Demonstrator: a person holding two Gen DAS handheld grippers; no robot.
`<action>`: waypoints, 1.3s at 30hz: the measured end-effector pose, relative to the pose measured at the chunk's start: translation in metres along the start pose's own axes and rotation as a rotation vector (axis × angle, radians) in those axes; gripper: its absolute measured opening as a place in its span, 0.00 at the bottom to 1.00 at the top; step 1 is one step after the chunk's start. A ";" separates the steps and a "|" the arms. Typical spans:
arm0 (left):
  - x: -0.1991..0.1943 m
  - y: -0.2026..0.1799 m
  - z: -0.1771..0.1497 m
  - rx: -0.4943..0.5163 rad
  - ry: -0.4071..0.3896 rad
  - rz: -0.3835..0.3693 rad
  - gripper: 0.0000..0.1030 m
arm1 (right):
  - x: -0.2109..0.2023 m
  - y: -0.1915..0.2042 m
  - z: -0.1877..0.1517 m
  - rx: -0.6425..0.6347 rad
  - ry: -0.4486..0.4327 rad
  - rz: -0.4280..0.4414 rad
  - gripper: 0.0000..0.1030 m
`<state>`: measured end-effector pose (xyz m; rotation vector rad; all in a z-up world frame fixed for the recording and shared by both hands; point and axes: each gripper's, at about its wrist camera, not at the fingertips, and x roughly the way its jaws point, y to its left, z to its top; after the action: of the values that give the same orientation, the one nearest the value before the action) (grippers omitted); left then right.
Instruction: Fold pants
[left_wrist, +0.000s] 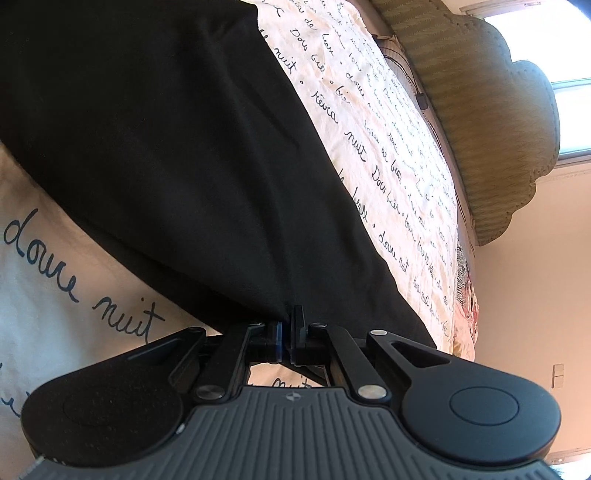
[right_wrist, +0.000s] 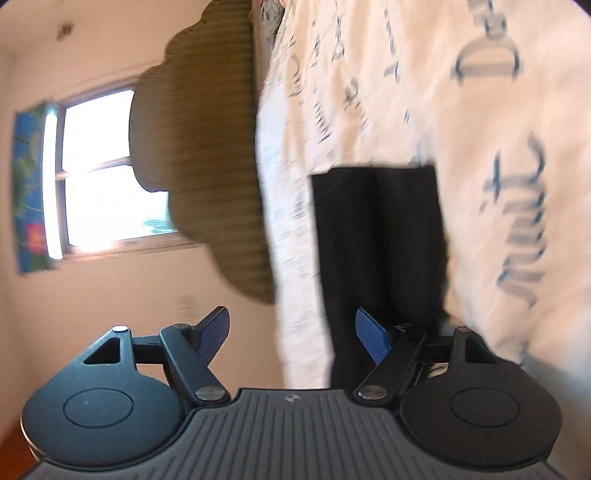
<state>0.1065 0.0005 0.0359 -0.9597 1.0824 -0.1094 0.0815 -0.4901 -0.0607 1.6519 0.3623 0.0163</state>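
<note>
Black pants (left_wrist: 177, 147) lie stretched across a cream bedspread (left_wrist: 55, 295) printed with dark cursive writing. In the left wrist view my left gripper (left_wrist: 286, 325) is shut on the near edge of the black fabric, which puckers where the jaws pinch it. In the right wrist view, which is motion-blurred, the same pants (right_wrist: 380, 236) show as a dark folded strip on the bedspread (right_wrist: 480, 184). My right gripper (right_wrist: 291, 336) stands open just short of the strip's near end, its blue pads (right_wrist: 373, 336) wide apart with nothing between them.
A ribbed olive headboard (left_wrist: 491, 122) with a scalloped edge borders the bed, seen also as the headboard (right_wrist: 207, 173) in the right wrist view. Behind it are a bright window (right_wrist: 99, 177), a colourful curtain (right_wrist: 31, 184) and a plain wall (left_wrist: 517, 295).
</note>
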 end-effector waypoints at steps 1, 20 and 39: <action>0.002 0.000 0.001 -0.002 0.002 0.001 0.06 | -0.001 0.003 -0.001 -0.044 -0.008 -0.043 0.72; 0.007 0.011 -0.002 0.016 0.012 0.015 0.11 | -0.014 0.003 0.018 -0.181 -0.042 -0.280 0.04; 0.004 0.030 -0.003 0.018 0.010 -0.031 0.15 | -0.049 -0.023 0.039 -0.203 -0.045 -0.221 0.05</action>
<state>0.0959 0.0148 0.0115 -0.9608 1.0747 -0.1491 0.0386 -0.5386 -0.0781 1.4025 0.4908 -0.1448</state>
